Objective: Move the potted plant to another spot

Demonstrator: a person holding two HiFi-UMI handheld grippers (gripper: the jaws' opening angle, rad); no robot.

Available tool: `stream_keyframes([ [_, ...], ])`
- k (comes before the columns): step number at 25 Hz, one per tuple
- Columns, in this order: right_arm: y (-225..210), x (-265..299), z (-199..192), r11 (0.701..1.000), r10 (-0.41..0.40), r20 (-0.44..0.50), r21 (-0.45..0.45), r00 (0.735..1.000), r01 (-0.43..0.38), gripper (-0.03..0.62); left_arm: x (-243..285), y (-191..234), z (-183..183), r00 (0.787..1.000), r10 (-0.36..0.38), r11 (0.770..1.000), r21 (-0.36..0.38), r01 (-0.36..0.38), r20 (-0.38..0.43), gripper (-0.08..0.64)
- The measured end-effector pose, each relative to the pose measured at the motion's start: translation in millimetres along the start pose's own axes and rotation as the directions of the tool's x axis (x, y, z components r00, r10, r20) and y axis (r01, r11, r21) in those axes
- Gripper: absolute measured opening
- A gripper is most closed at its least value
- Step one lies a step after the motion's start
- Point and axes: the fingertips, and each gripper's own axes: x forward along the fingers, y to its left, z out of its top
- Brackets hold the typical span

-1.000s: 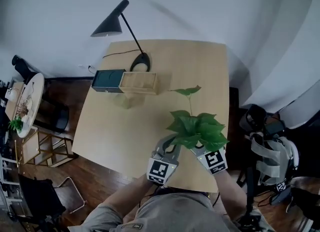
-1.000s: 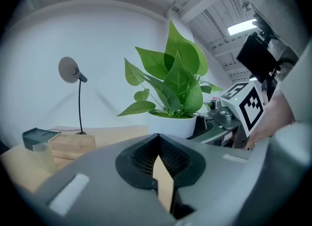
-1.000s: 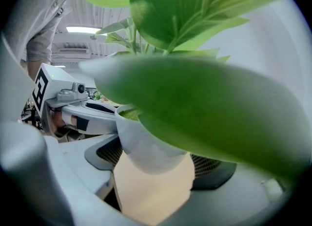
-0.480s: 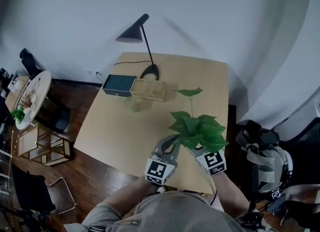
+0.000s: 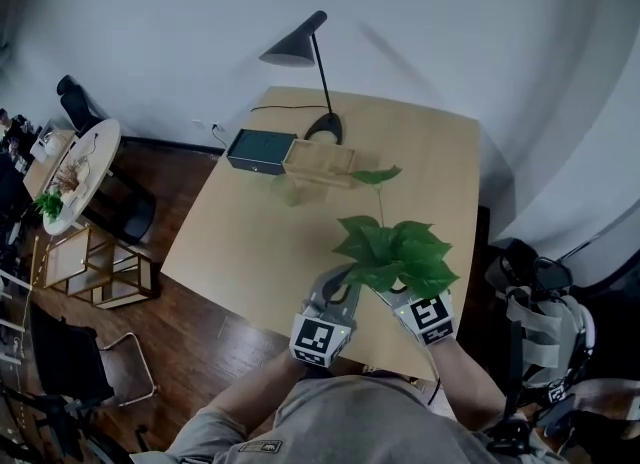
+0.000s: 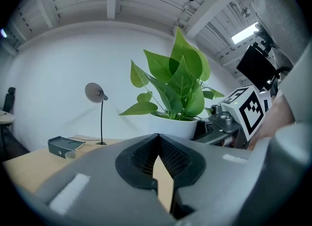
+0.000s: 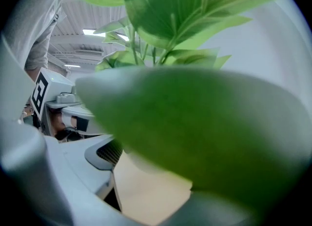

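The potted plant [image 5: 395, 252], broad glossy green leaves filling a white pot [image 6: 171, 126], stood near the table's [image 5: 260, 242] front edge between the pinched-shut, empty left gripper [image 6: 156, 136] and the parted right gripper [image 7: 146, 181].

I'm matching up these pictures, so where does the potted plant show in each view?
Head view: potted plant, lower right of centre.
Left gripper view: potted plant in the centre, upright.
Right gripper view: its blurred leaves fill most of the picture.
Shared landmark: the tan table under it.
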Motion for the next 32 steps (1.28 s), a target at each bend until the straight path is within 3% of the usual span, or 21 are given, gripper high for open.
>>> stream_keyframes([
  [9,57,56,25,1.0,0.025,0.0,-0.016,1.0,-0.025,0.442,-49,66,1,0.999,0.035,0.999,-0.018,-0.034,0.019,-0.006],
  [17,122,123,38,0.998,-0.061,-0.025,0.022,0.998,0.061,0.442,-105,150,-1,1.0,-0.016,0.999,-0.03,0.017,0.019,-0.006],
  [24,178,169,59,0.994,-0.091,-0.032,0.052,0.995,0.092,0.442,-152,206,-5,0.999,-0.045,0.998,-0.042,0.044,-0.005,-0.006],
  [32,195,206,65,0.997,-0.056,-0.04,0.058,0.998,0.059,0.442,-161,246,-10,1.0,-0.001,0.998,-0.057,0.001,0.008,-0.006],
])
